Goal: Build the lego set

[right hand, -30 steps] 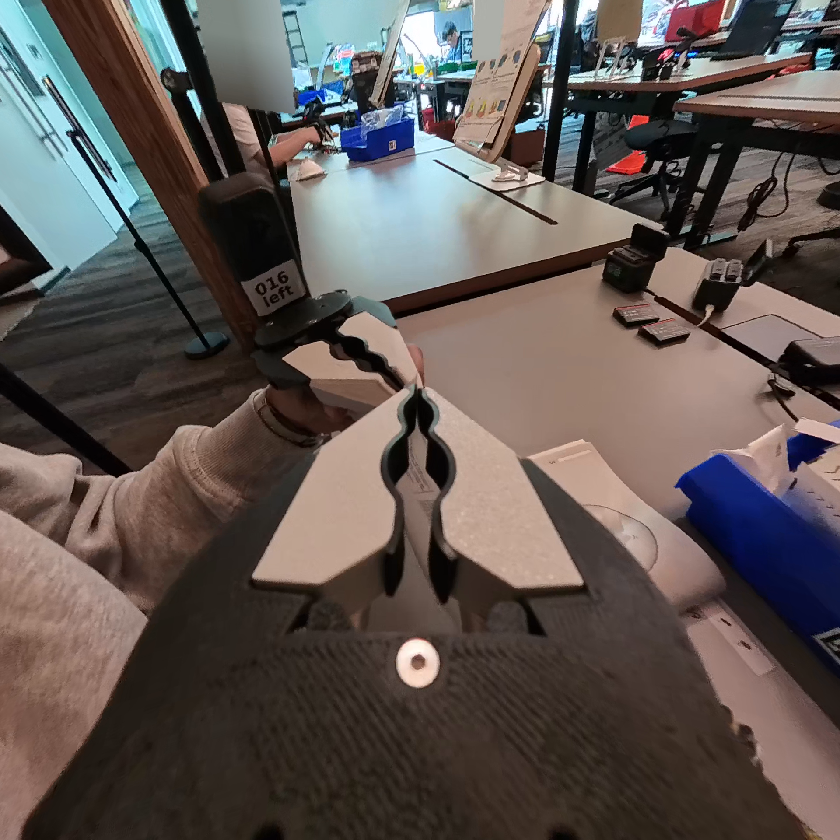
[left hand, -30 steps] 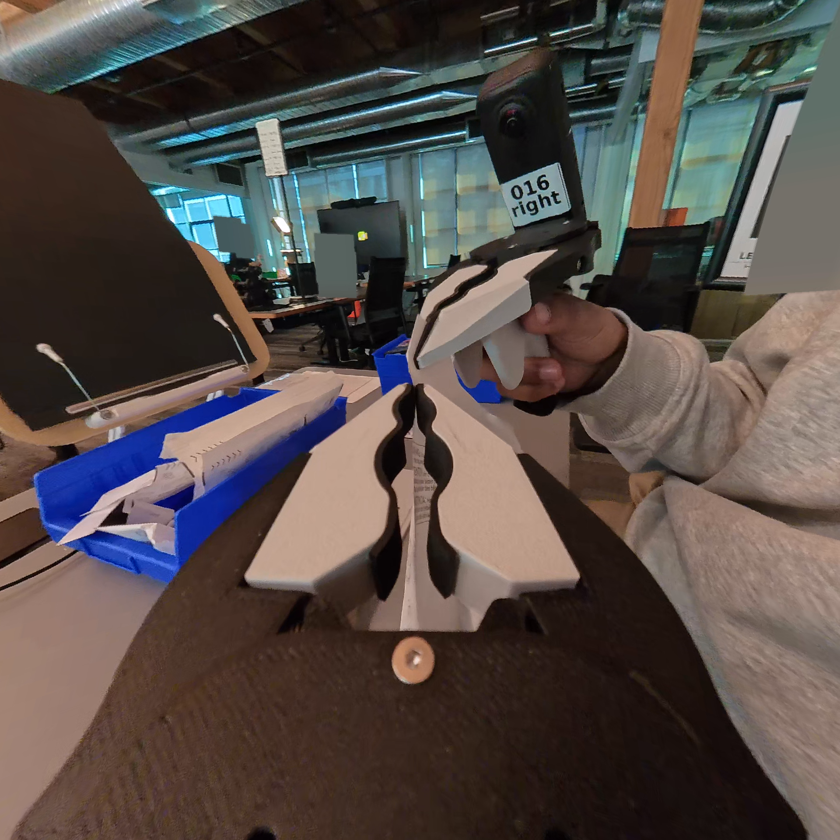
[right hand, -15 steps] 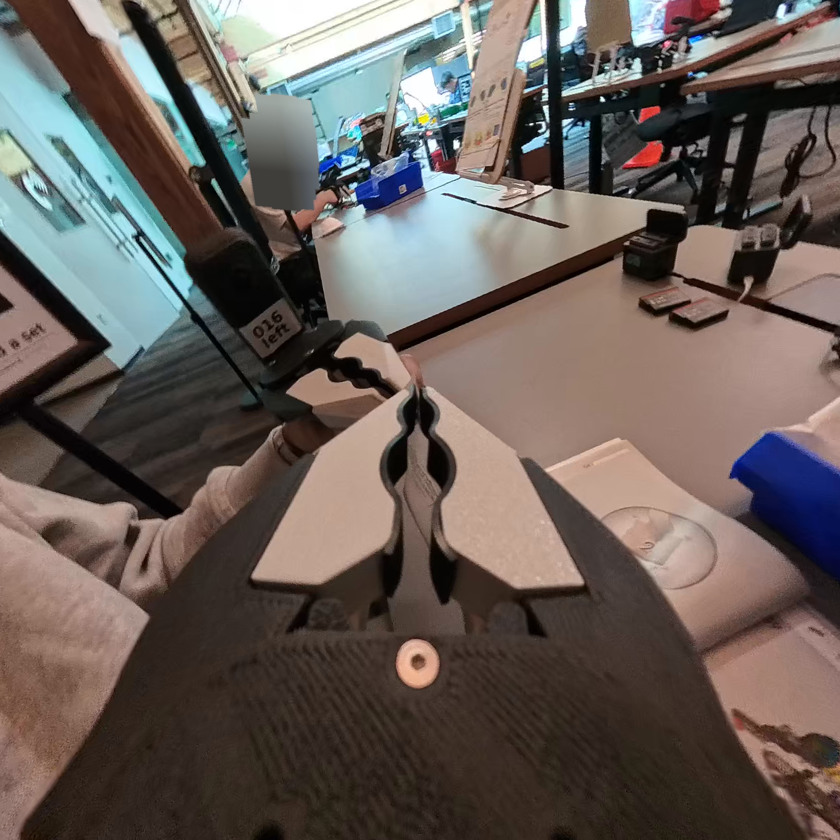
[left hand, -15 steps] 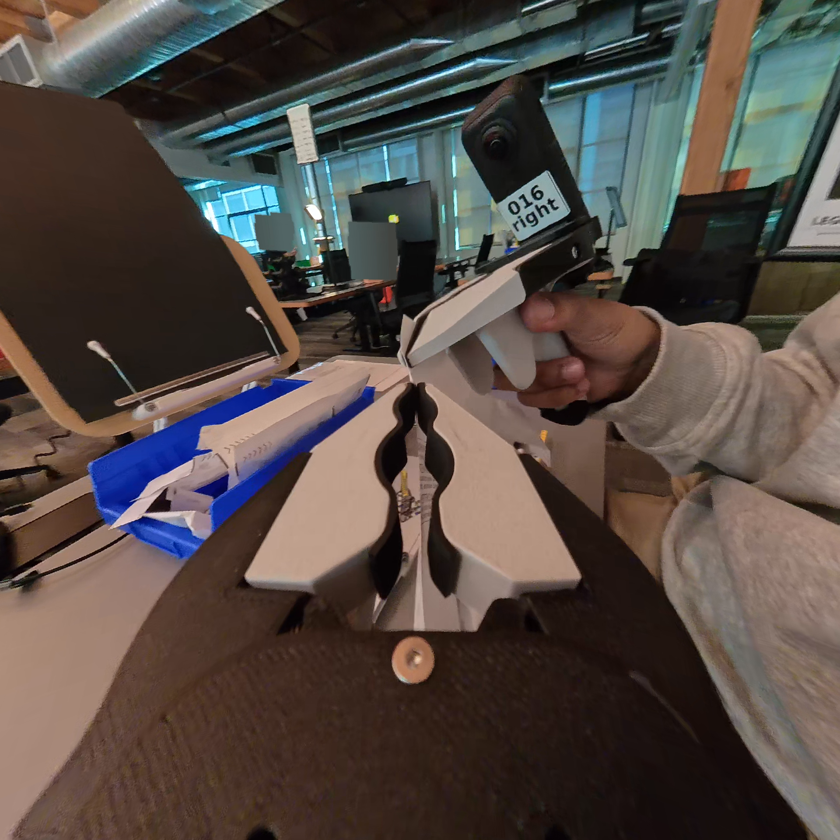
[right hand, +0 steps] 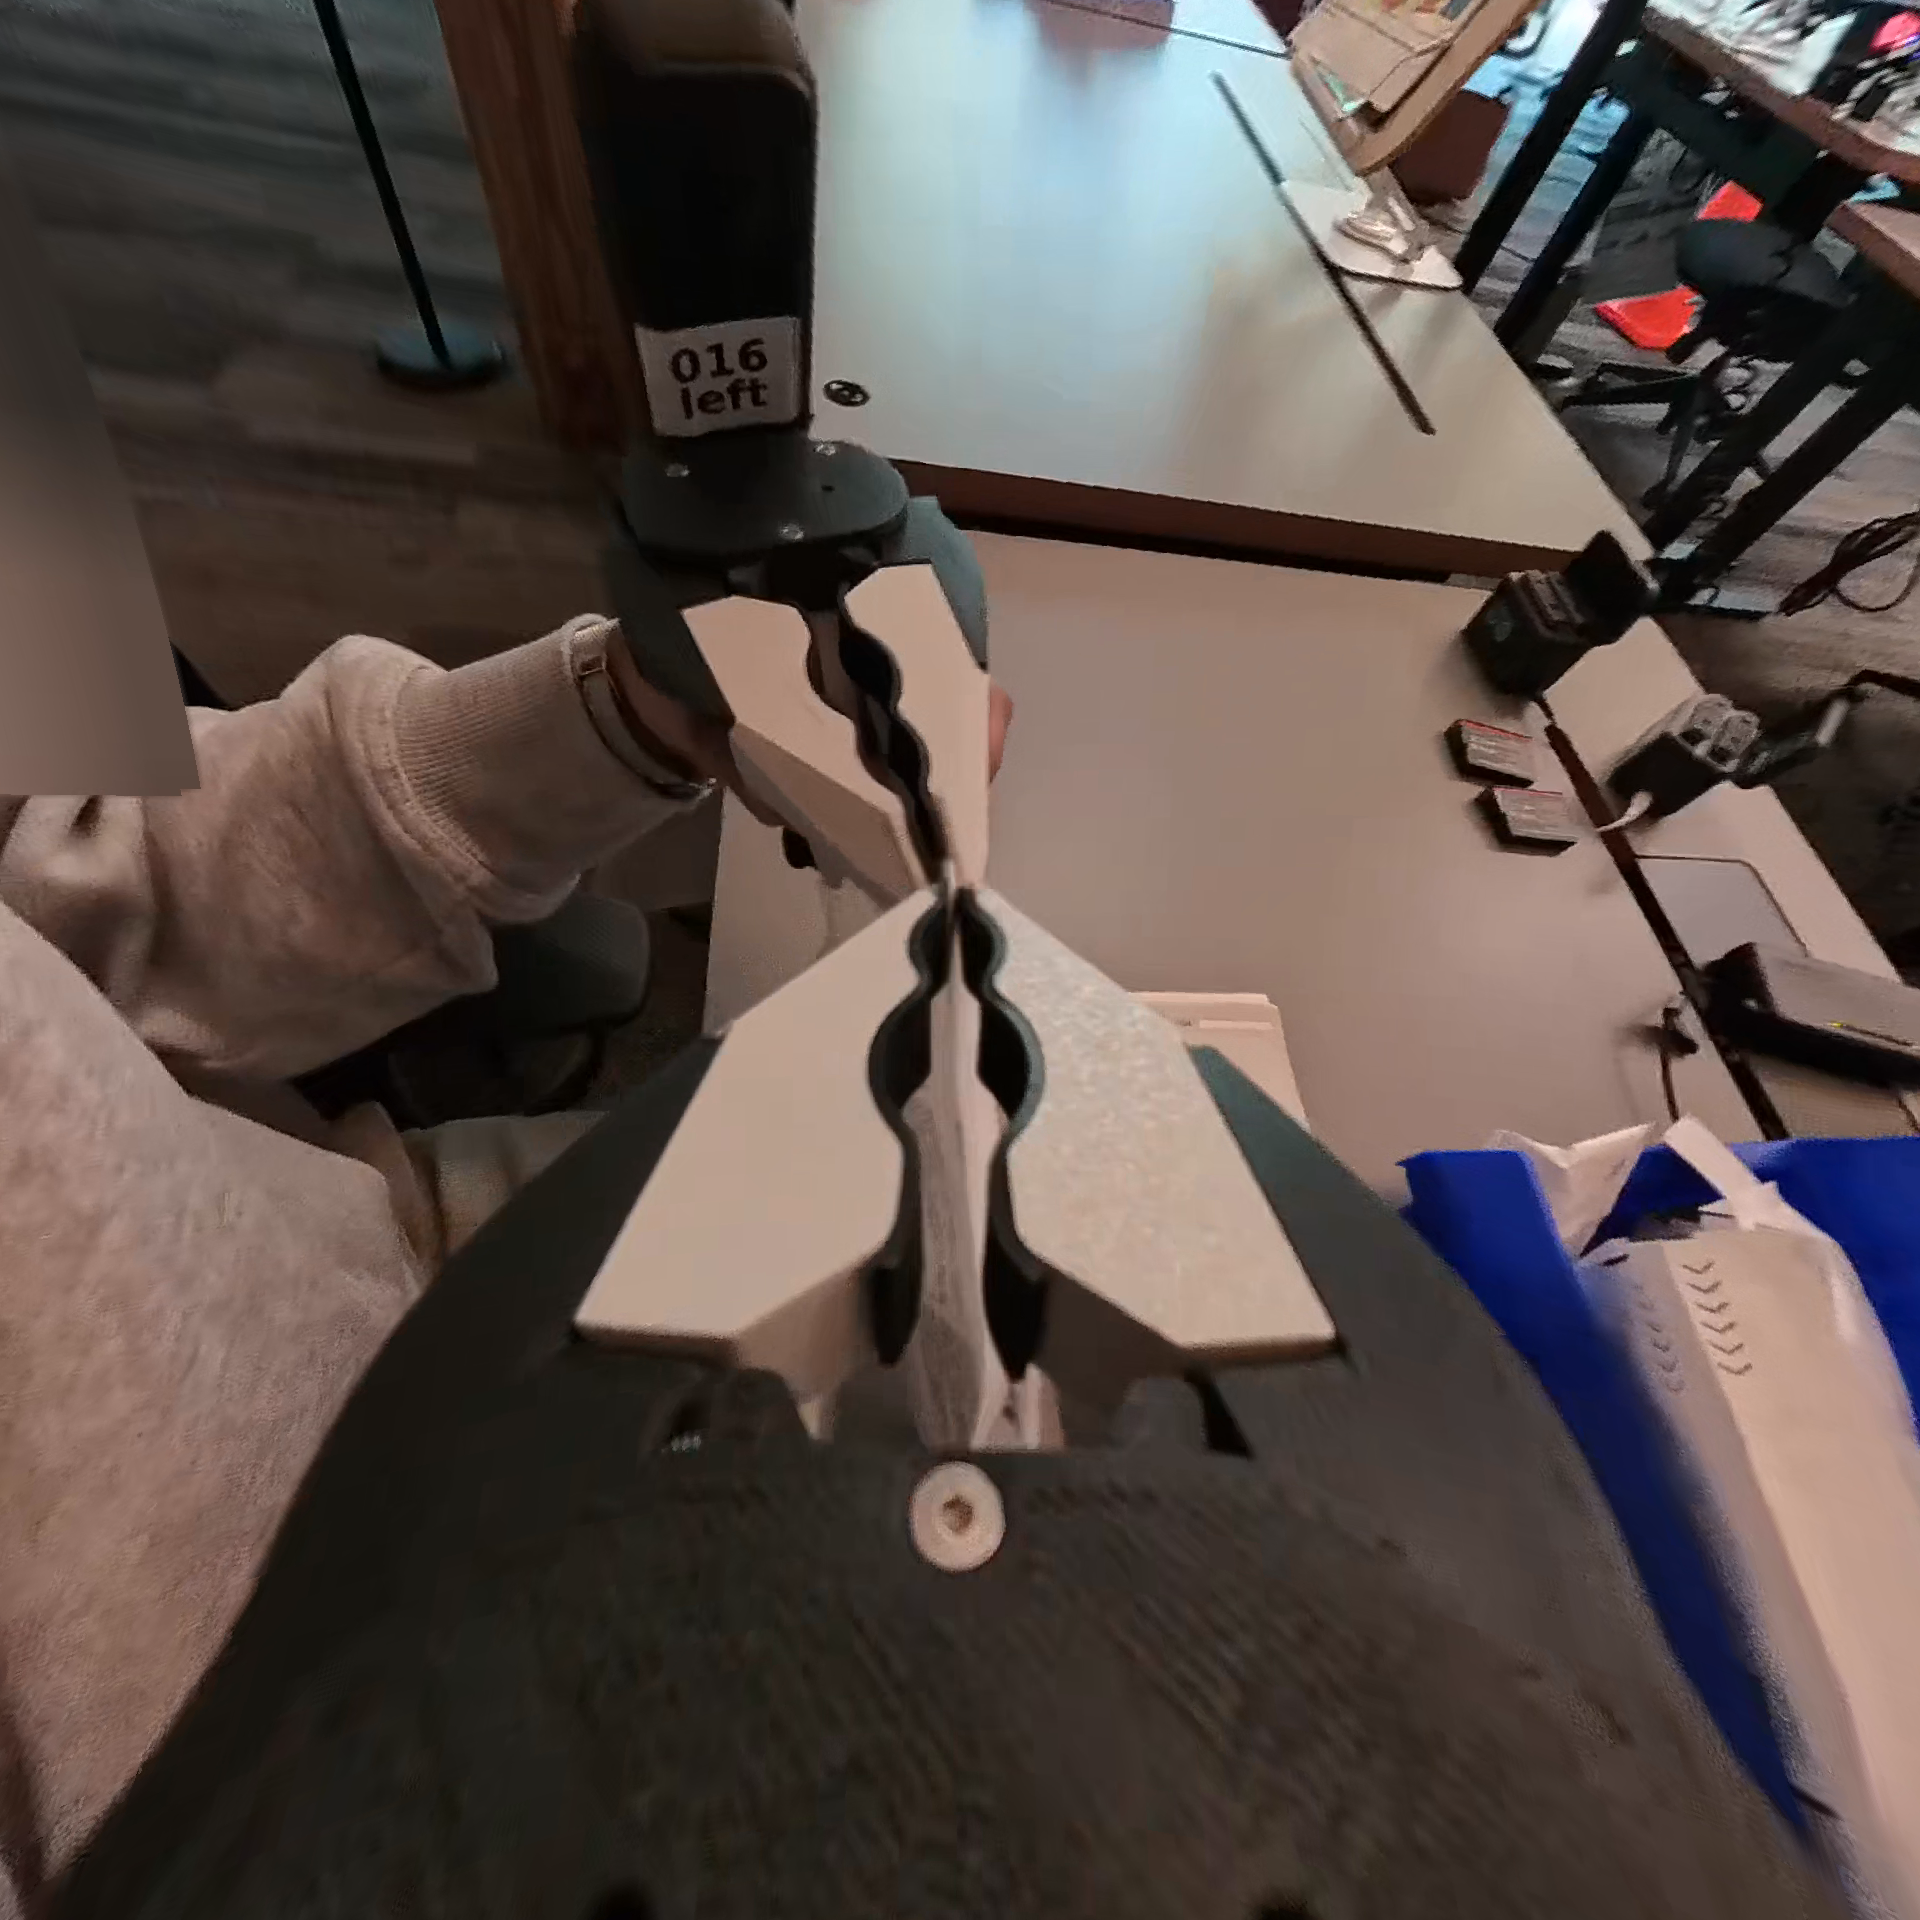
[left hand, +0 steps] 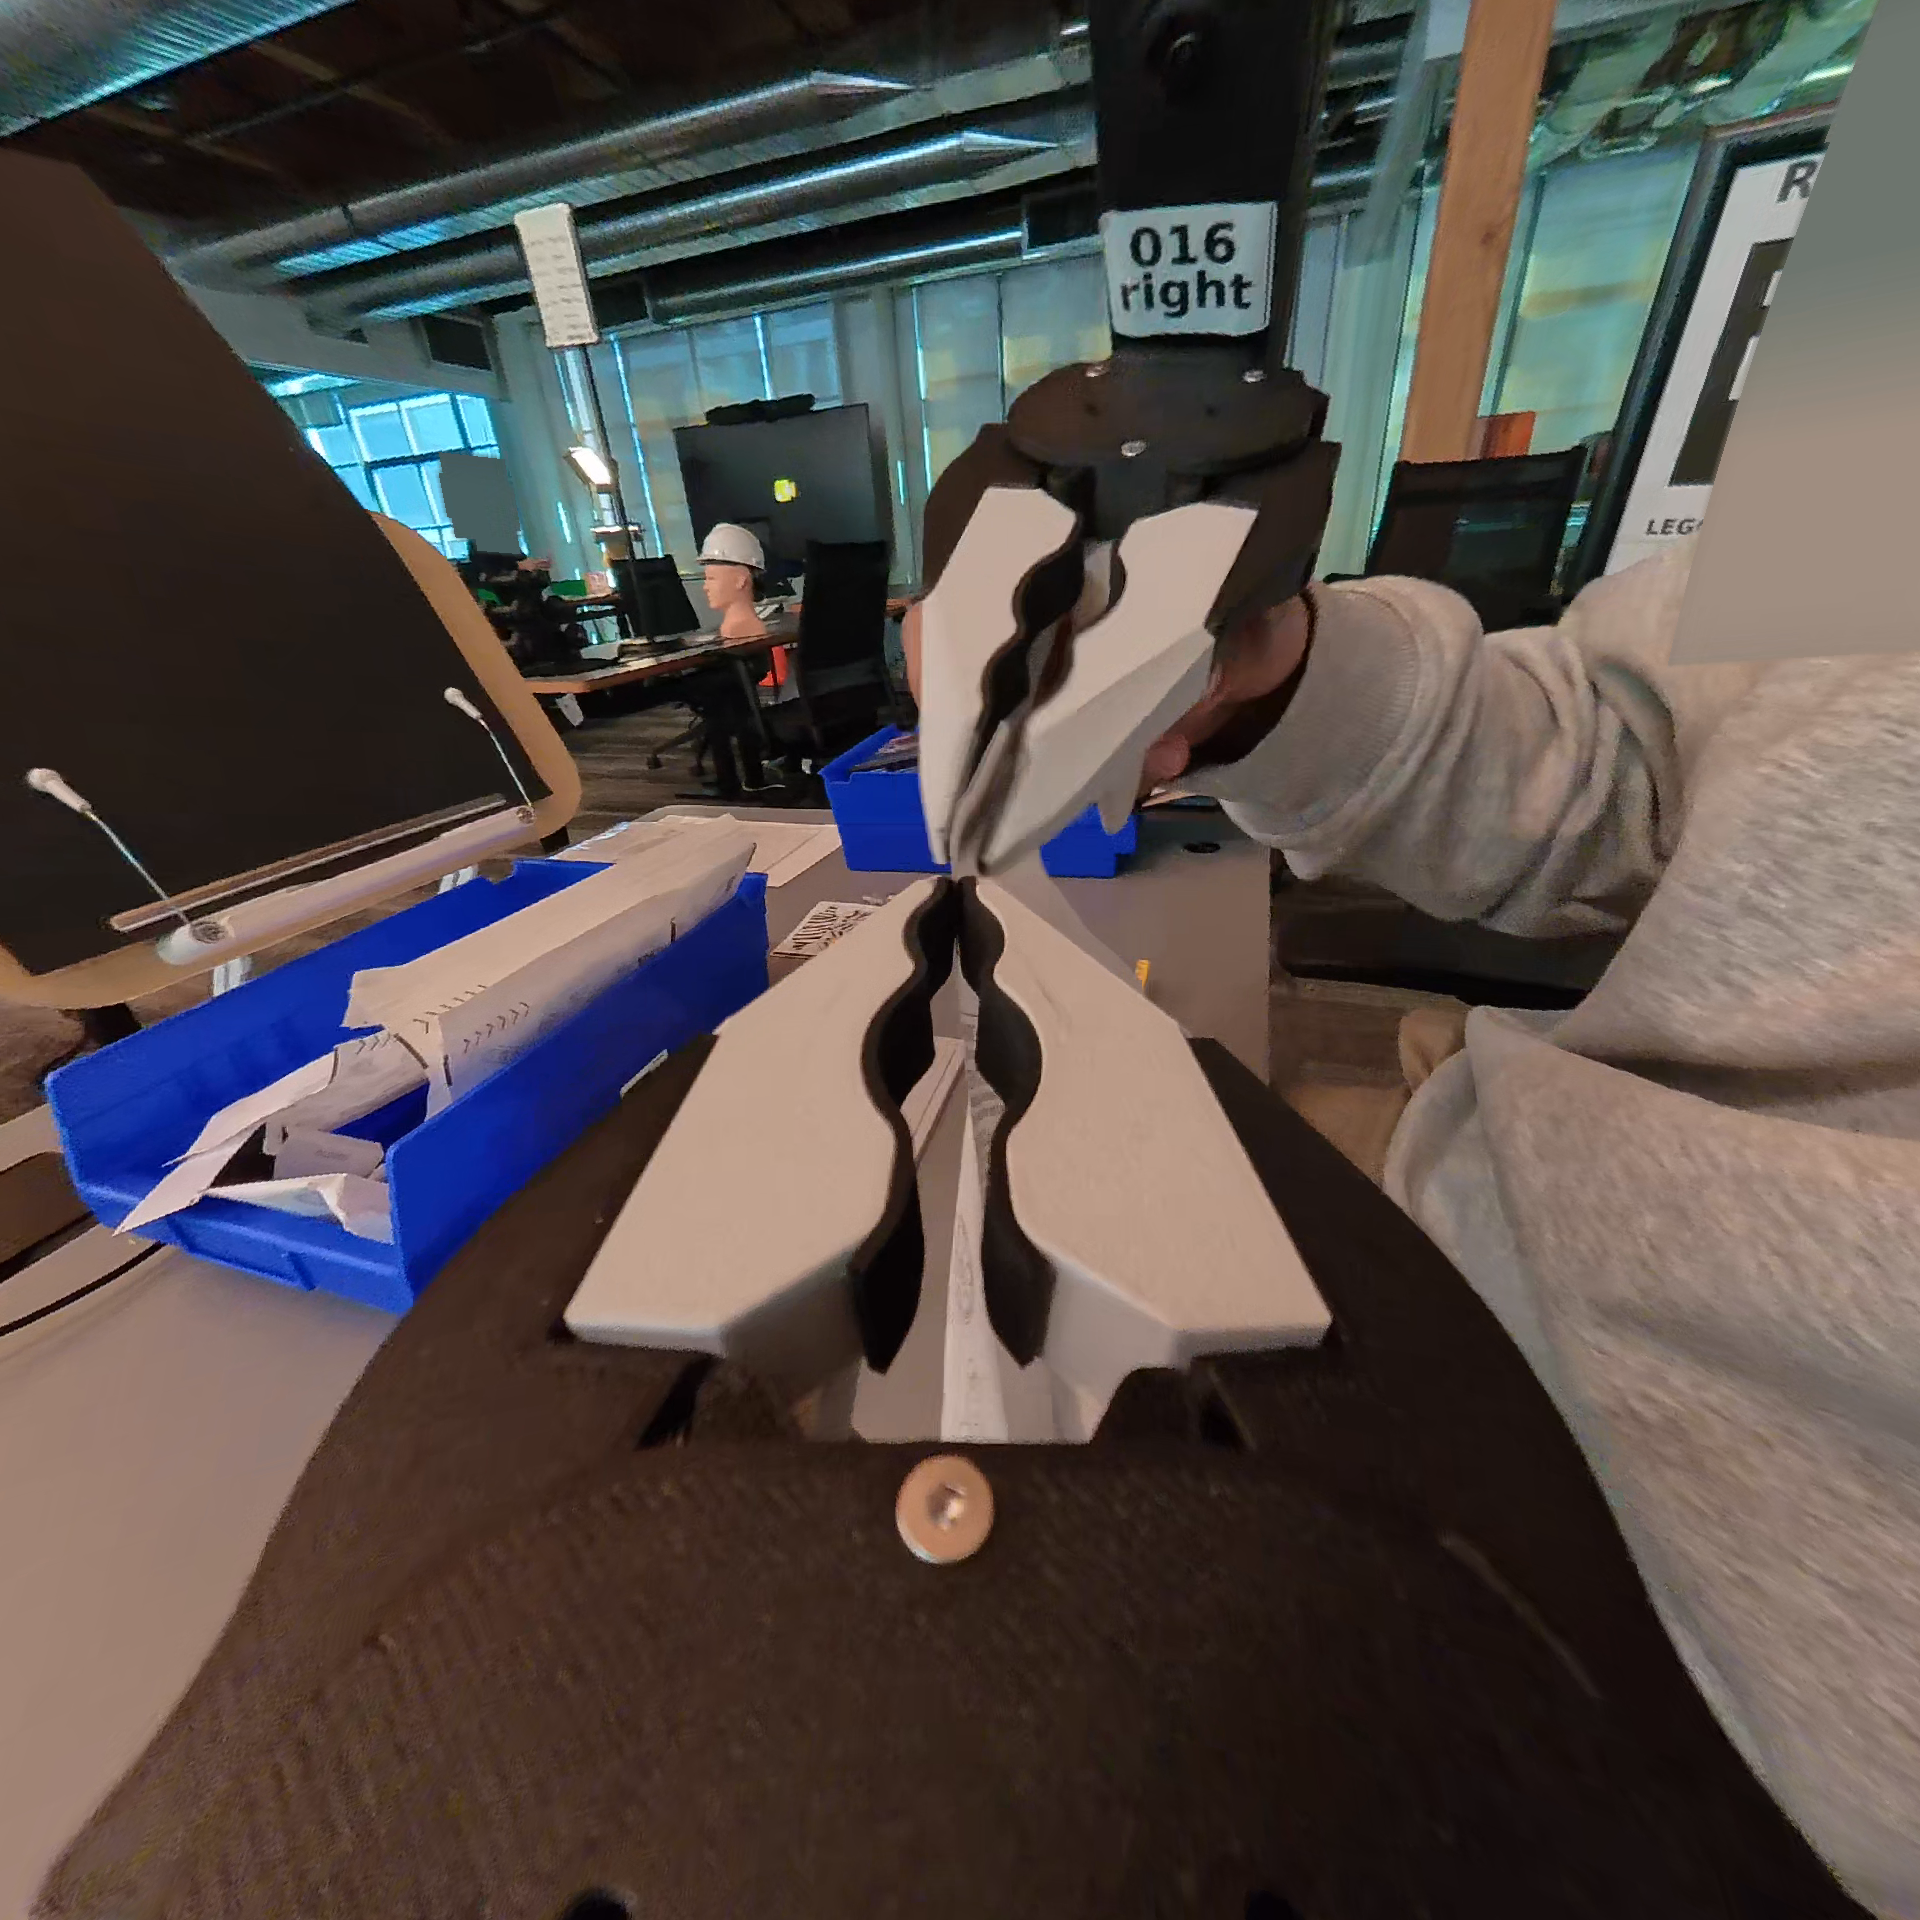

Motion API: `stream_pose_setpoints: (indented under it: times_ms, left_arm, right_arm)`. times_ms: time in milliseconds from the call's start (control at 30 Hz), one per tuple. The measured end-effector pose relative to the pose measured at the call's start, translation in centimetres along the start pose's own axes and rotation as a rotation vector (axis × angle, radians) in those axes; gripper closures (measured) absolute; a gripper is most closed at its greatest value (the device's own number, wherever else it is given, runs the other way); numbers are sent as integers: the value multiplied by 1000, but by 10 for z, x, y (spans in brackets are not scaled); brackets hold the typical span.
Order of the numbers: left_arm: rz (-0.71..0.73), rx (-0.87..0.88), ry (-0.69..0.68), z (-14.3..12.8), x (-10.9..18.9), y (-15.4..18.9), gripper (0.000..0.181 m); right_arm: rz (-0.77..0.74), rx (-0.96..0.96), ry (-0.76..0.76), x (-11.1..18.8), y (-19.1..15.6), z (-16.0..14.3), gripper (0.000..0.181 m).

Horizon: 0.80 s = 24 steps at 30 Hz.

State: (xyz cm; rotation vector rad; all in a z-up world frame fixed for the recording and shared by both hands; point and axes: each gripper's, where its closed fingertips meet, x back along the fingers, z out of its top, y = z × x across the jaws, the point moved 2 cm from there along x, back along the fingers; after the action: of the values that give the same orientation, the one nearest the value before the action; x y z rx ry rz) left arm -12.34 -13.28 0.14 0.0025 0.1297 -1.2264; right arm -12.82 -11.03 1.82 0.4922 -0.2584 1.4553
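Note:
My left gripper (left hand: 957, 896) is shut on a thin white printed paper bag (left hand: 969, 1299), which shows edge-on between its fingers. My right gripper (right hand: 952, 906) is shut on the same kind of white paper bag (right hand: 951, 1247), also edge-on between its fingers. The two grippers meet tip to tip above the table edge. The right gripper (left hand: 961, 857) shows in the left wrist view, pointing down at my left tips. The left gripper (right hand: 940, 862) shows in the right wrist view. No lego bricks are in view.
A blue bin (left hand: 520, 1122) of torn white paper bags stands left of the left gripper and also shows in the right wrist view (right hand: 1507, 1247). A book stand (left hand: 260, 644) is behind it, a second blue bin (left hand: 883, 821) farther back. Chargers (right hand: 1538, 634) sit on the grey table (right hand: 1299, 779). Only a small space, under 4 cm, lies between the two pairs of fingers.
Both grippers have swung round from side-on to face each other, tips now touching. The right gripper now points down at the left one's tips. Both stay shut.

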Motion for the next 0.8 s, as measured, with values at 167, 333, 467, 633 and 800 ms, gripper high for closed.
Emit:
stream_pose_setpoints:
  times_ms: [167,333,467,633,800]
  left_arm:
    - [-17,4,-3,-1,4,1,181]
    - [-20,-2,-8,-1,5,2,181]
    - [5,-8,5,1,4,0,181]
    - [60,-44,21,6,3,-5,181]
    - [108,-79,-2,4,1,-9,181]
  right_arm:
    - [-12,27,-11,-4,-2,2,181]
    - [18,-12,-6,-6,-3,3,181]
    - [38,-100,-9,-6,2,6,181]
    - [66,-331,89,-5,9,9,181]
    - [95,-534,168,-6,15,5,181]
